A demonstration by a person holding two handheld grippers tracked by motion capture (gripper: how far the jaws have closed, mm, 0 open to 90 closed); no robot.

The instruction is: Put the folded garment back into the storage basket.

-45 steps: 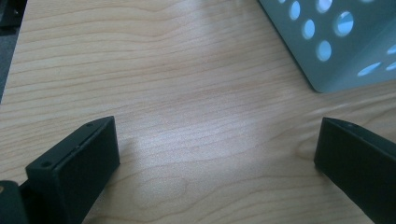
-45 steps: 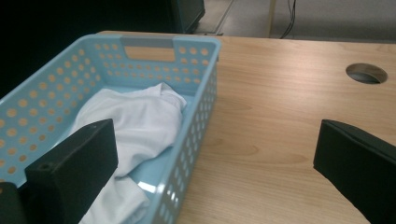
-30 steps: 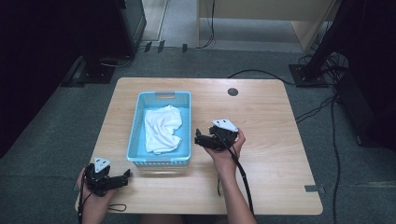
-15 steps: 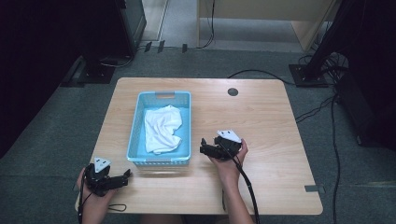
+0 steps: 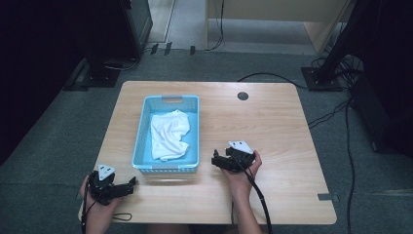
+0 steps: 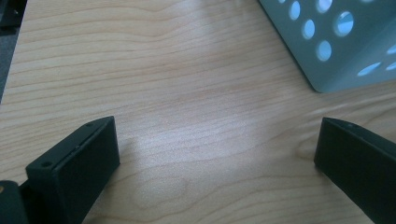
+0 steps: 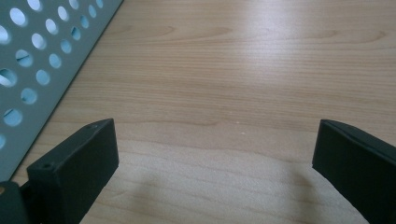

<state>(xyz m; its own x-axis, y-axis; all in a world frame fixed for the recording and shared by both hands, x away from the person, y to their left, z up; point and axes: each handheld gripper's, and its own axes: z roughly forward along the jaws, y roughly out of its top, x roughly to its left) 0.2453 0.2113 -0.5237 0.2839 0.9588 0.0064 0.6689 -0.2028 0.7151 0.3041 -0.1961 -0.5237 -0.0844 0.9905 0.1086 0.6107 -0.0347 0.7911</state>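
Worktop [image 5: 272,122]: light wood, grommet hole [image 5: 243,96] toward 12 o'clock.

Basket [image 5: 168,168]: blue, perforated walls, stands left of worktop centre, long axis 12–6 o'clock. Cloth [image 5: 168,134]: white, crumpled, lies inside basket; its folds and edges can't be resolved from the high view. Lower part of cloth is cut off by the near basket wall.

Left tongs [image 5: 131,182]: at approx. 7 o'clock of basket, near worktop front edge, held in left hand [image 5: 100,204]. Jaws stand wide apart, nothing between them. In the left gripper view, left tongs [image 6: 217,149] sit over bare wood; a basket corner [image 6: 327,51] shows at 1 o'clock, apart from the jaws. Both jaws are cut off by the frame edge.

Right tongs [image 5: 214,160]: at approx. 4 o'clock of basket, just beside its near right corner, jaws pointing toward 9 o'clock. Held in right hand [image 5: 241,173]; cable trails toward 6 o'clock. Jaws spread, empty. In the right gripper view, right tongs [image 7: 215,149] sit over bare wood; basket wall [image 7: 42,60] at 10 o'clock, not touching. Whether either pair rests on the worktop or hovers: can't tell.
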